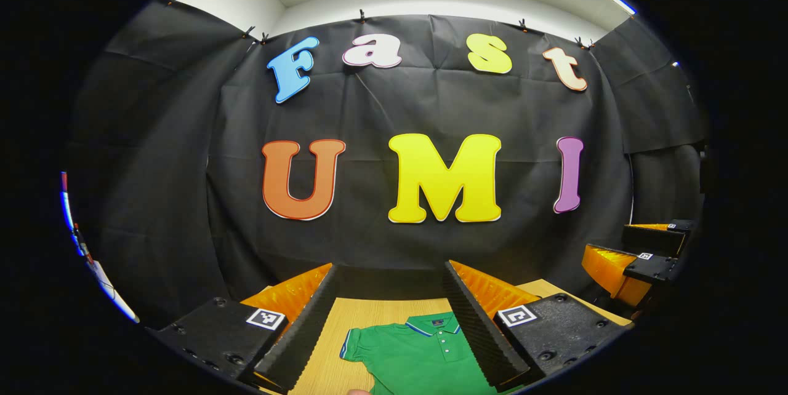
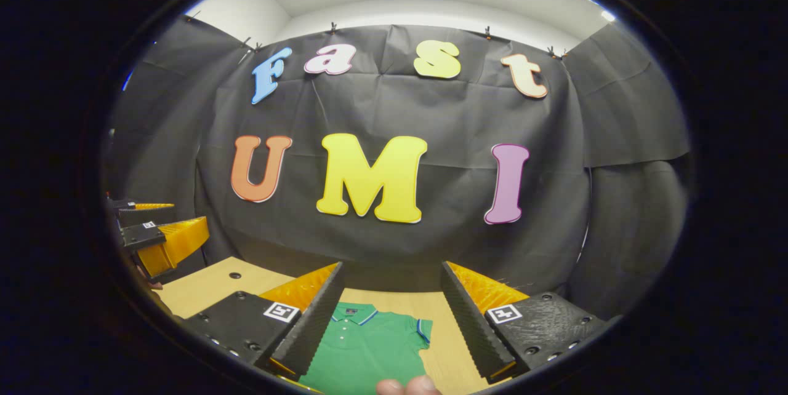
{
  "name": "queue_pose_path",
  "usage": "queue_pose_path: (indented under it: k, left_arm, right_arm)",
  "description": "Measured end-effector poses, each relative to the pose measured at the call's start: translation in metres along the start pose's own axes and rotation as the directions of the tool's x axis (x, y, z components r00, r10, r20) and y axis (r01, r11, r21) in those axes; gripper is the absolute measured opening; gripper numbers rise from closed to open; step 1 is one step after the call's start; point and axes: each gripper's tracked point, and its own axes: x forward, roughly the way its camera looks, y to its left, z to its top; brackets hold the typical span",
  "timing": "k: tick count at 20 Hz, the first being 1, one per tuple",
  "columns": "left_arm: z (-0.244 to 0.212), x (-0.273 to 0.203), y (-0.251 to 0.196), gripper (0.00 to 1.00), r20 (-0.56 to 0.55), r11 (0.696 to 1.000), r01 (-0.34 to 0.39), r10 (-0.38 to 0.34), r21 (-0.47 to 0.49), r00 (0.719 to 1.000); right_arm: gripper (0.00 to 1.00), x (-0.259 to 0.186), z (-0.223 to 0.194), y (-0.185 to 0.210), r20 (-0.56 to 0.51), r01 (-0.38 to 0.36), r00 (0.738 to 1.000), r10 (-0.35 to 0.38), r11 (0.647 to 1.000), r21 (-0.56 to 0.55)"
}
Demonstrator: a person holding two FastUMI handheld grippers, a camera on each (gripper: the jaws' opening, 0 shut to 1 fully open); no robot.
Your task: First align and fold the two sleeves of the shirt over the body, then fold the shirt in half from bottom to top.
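Fingertips [image 2: 409,386] of a person edge in nearest. Beyond them the green polo shirt [image 1: 425,355] lies flat on the wooden table [image 1: 326,370], collar toward the booth wall, both sleeves spread, so neither fold looks begun. The left gripper [image 1: 391,321] and right gripper [image 2: 391,321] hang above the shirt, jaws wide and empty, seemingly poised to approach the sleeves.

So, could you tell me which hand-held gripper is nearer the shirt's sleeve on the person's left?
Left. The left hand-held gripper hovers open over that sleeve; the right hand-held gripper is off to its right, over the other sleeve.
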Motion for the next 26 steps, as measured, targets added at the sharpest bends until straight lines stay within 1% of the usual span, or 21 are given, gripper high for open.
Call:
queue_pose_path:
  k: [2,3,5,6,10,11,15,16,18,20,21,22,23,24,26]
  left_arm:
    - [-0.002,0.001,-0.001,1.00,-0.006,1.000,-0.003,0.003,-0.004,1.000]
    - [-0.003,0.002,-0.001,1.00,-0.008,1.000,-0.006,0.006,-0.002,1.000]
    - [-0.003,0.002,-0.002,1.00,-0.008,1.000,-0.011,0.011,-0.001,1.000]
    - [-0.003,0.002,-0.003,1.00,-0.008,1.000,-0.013,0.013,0.000,1.000]
    - [-0.002,0.004,-0.007,1.00,-0.007,1.000,-0.016,0.016,0.000,1.000]
    - [-0.003,0.005,-0.009,1.00,-0.008,1.000,-0.018,0.018,0.001,1.000]
    - [-0.003,0.011,-0.017,1.00,-0.009,1.000,-0.023,0.023,0.004,1.000]
    - [-0.003,0.013,-0.020,1.00,-0.011,1.000,-0.021,0.021,0.004,1.000]
    - [-0.004,0.017,-0.023,1.00,-0.010,1.000,-0.025,0.025,0.008,1.000]
    - [-0.003,0.021,-0.027,1.00,-0.012,0.999,-0.034,0.034,0.013,0.999]
    - [-0.003,0.022,-0.028,1.00,-0.013,0.999,-0.039,0.039,0.013,0.999]
    - [-0.003,0.024,-0.029,1.00,-0.014,0.999,-0.044,0.044,0.014,0.999]
    - [-0.004,0.024,-0.029,1.00,-0.014,0.999,-0.050,0.050,0.015,0.999]
    - [-0.004,0.025,-0.030,1.00,-0.015,0.998,-0.056,0.057,0.017,0.998]
    - [-0.004,0.028,-0.031,1.00,-0.020,0.997,-0.070,0.071,0.024,0.997]
  right_arm:
    - [0.96,0.001,0.000,-0.002,0.000,0.001,1.000,-0.001,1.000,0.001]
    - [0.95,0.003,0.000,-0.002,0.000,-0.001,1.000,0.001,1.000,0.002]
    - [0.95,0.005,-0.003,-0.005,-0.005,-0.005,1.000,0.005,1.000,0.002]
    - [0.96,0.006,-0.006,-0.007,-0.012,-0.003,1.000,0.003,1.000,0.002]
    - [0.96,0.014,-0.018,-0.012,-0.040,-0.021,0.999,0.021,1.000,0.000]
    - [0.95,0.016,-0.021,-0.014,-0.048,-0.025,0.999,0.025,1.000,-0.002]
    - [0.95,0.033,-0.045,-0.025,-0.107,-0.028,0.994,0.028,1.000,0.007]
    - [0.97,0.037,-0.051,-0.029,-0.119,-0.029,0.992,0.030,1.000,0.007]
    - [0.97,0.047,-0.063,-0.035,-0.136,-0.040,0.990,0.040,0.999,-0.002]
    - [0.97,0.060,-0.083,-0.038,-0.175,-0.069,0.982,0.065,0.998,-0.015]
    - [0.95,0.066,-0.095,-0.043,-0.206,-0.074,0.976,0.068,0.997,-0.023]
    - [0.97,0.070,-0.107,-0.047,-0.231,-0.079,0.970,0.072,0.997,-0.021]
    - [0.95,0.075,-0.116,-0.050,-0.255,-0.081,0.964,0.074,0.997,-0.018]
    - [0.97,0.081,-0.127,-0.054,-0.277,-0.082,0.958,0.075,0.997,-0.014]
    - [0.95,0.092,-0.147,-0.061,-0.316,-0.085,0.946,0.078,0.996,-0.010]
